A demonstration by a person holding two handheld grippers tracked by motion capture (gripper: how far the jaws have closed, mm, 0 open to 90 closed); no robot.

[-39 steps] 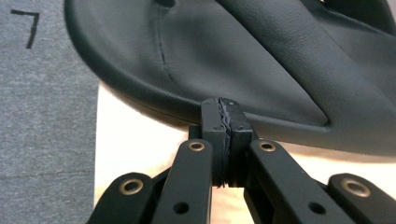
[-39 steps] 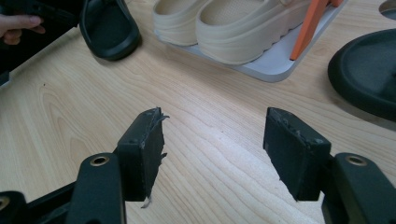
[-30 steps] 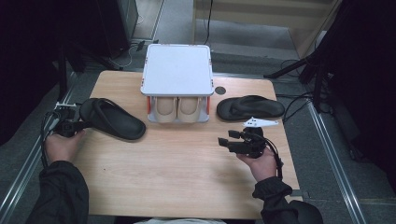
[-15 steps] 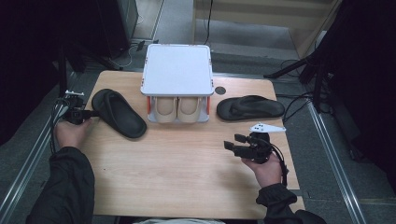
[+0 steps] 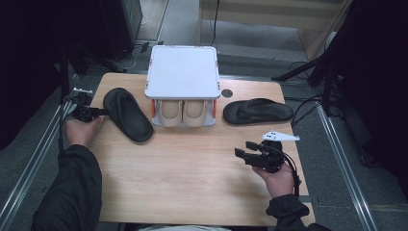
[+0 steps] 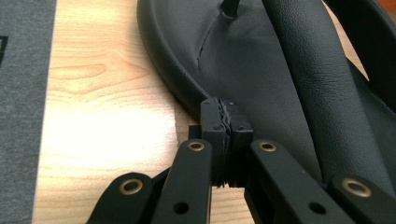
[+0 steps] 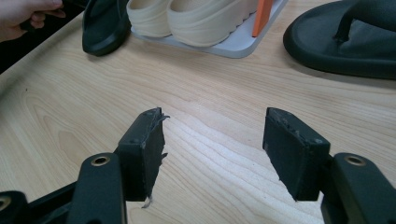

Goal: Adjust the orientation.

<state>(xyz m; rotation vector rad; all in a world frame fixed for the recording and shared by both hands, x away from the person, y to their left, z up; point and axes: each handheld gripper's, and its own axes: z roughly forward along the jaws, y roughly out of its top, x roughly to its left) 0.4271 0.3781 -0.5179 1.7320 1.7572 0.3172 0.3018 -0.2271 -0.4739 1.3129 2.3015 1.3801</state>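
On the wooden table (image 5: 192,178), the left gripper (image 5: 102,112) meets the heel rim of a black sandal (image 5: 127,114) while the right gripper (image 5: 246,155) hovers with nothing in it.

From the high view, this sandal lies at the table's left side, just beside a white shoe rack (image 5: 183,72) with a beige pair (image 5: 185,113) under it; a second black sandal (image 5: 257,110) lies at the right. From the left gripper view, the pads are pressed together at the sandal's edge (image 6: 280,79); they seem to pinch the rim, but this is hard to see. From the right gripper view, the jaws stand wide apart above bare wood.
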